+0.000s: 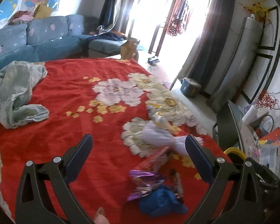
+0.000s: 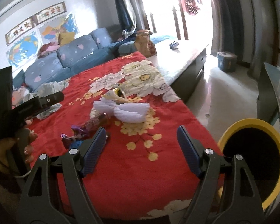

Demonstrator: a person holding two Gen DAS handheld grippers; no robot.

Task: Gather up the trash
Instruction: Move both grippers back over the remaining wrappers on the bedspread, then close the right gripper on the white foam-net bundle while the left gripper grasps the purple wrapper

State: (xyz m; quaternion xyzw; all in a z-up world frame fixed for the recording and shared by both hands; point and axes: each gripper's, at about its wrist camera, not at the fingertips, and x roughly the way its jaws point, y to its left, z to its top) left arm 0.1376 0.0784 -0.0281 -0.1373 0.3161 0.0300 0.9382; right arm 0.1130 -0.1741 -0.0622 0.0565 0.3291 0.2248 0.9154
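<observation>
A: What covers the surface?
B: A red blanket (image 2: 121,158) with big white and yellow flowers. Take the white crumpled paper (image 2: 128,112) as the landmark: a gold wrapper (image 2: 114,95) touches its far side, a purple foil wrapper (image 2: 78,133) lies nearer the camera to its left, with something blue (image 1: 162,201) just beside that.
A: And the bin?
B: A yellow-rimmed bin (image 2: 252,160) stands off the blanket's edge, right of the paper.
A: The grippers?
B: The right gripper (image 2: 140,147) has its jaws wide with nothing between them. The left gripper (image 1: 139,155) is also spread wide above the wrappers, gripping none.
A: The room?
B: A blue sofa (image 2: 69,59) stands beyond the paper, maps (image 2: 28,46) on the wall behind, a bright curtained doorway (image 1: 169,18) to the right, and a greenish cloth (image 1: 15,91) on the blanket's far left.
</observation>
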